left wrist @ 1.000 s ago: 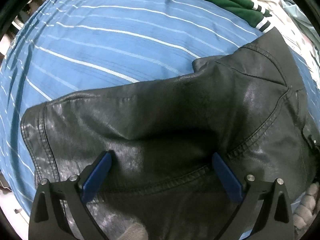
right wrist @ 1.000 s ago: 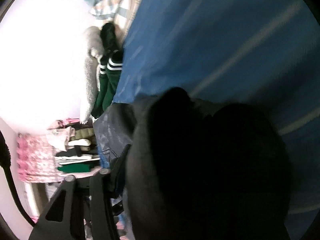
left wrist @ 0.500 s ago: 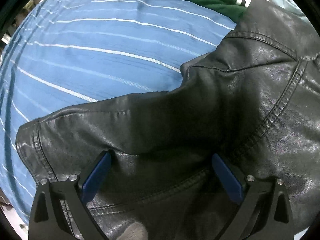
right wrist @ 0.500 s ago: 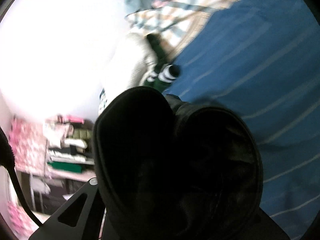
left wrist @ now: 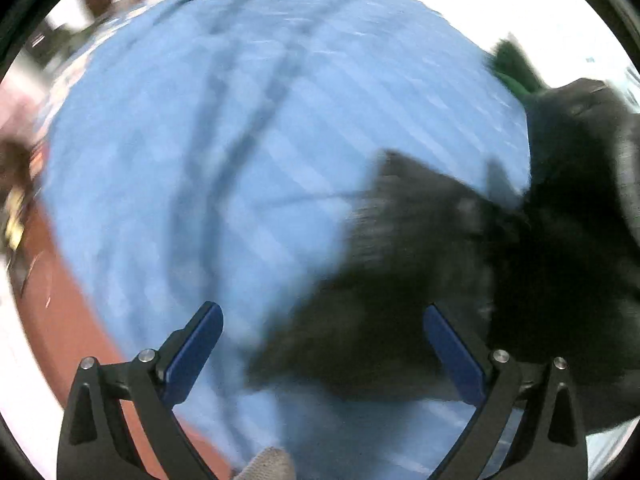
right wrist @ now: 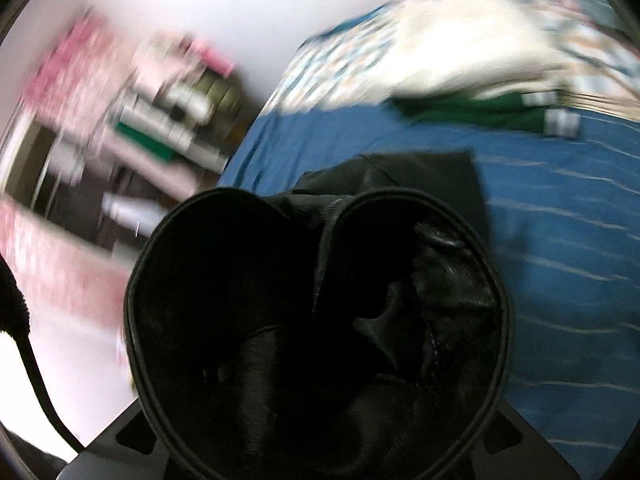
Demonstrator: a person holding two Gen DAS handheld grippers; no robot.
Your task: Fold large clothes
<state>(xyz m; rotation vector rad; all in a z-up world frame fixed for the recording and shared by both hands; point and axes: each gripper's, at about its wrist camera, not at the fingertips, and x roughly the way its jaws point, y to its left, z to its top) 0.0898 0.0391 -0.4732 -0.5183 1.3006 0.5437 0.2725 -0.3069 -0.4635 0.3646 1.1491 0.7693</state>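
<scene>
- Jacket (left wrist: 460,264): black leather, lying on the blue striped bedsheet (left wrist: 240,160); motion blur in the left view hides its seams.
- Left gripper (left wrist: 323,330): blue-padded fingers (left wrist: 192,350) spread wide and released, nothing between them; the jacket's edge lies just ahead of the right-hand finger.
- Right gripper (right wrist: 320,420): fingers hidden behind bunched black leather (right wrist: 320,340) that fills the lower centre of its view; whether they are clenched cannot be told.
- Jacket, right view: a flat part (right wrist: 432,176) reaches out over the sheet (right wrist: 560,264) beyond the bunch.
- Green garment (right wrist: 480,110): white-striped cuff, at the sheet's far edge.
- Pale bedding (right wrist: 460,52): piled behind the green garment.
- Shelf (right wrist: 172,120): blurred, beside the bed.
</scene>
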